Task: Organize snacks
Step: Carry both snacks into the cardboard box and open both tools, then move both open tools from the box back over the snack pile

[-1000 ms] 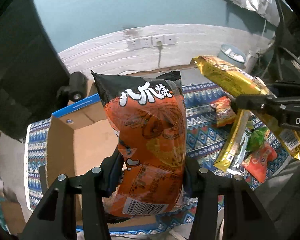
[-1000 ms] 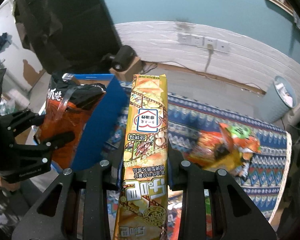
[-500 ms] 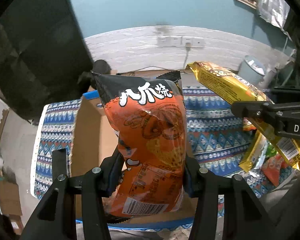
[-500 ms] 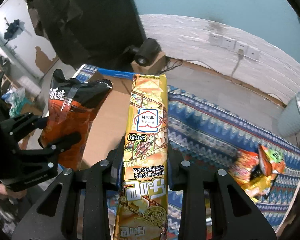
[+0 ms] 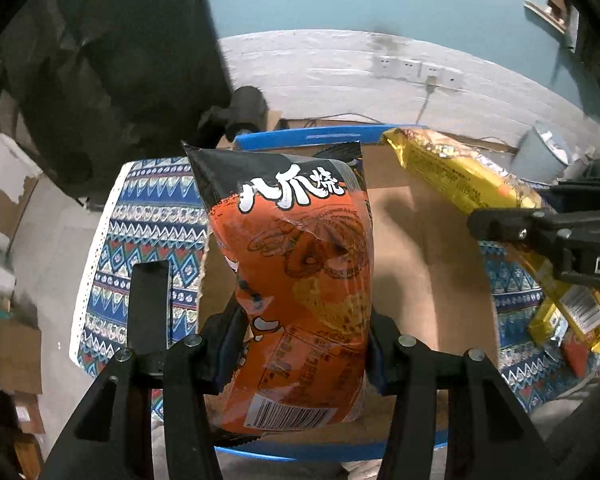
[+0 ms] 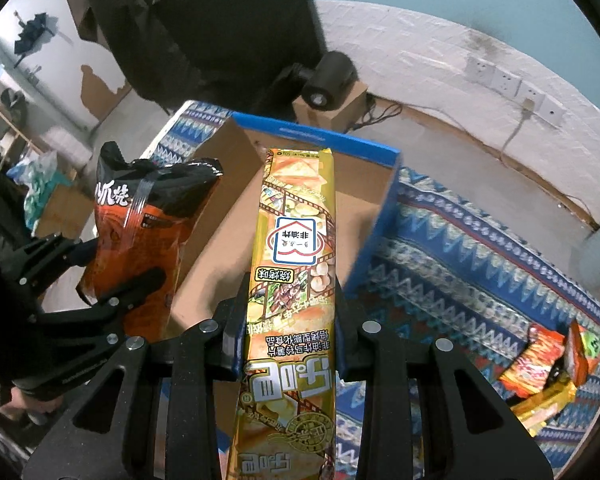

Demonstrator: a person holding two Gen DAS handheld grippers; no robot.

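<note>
Two grippers' jaws clamp snacks: left gripper [image 5: 300,344] orange bag [image 5: 296,280], right gripper [image 6: 290,332] yellow pack [image 6: 296,264].

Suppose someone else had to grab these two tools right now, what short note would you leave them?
Left tool: shut on the orange snack bag, held over the cardboard box.
Right tool: shut on the long yellow packet, also above the box.
Done: both snacks picked up; none seen in the box.
Left: lower both in, then fetch the small packets lying on the patterned cloth.
</note>
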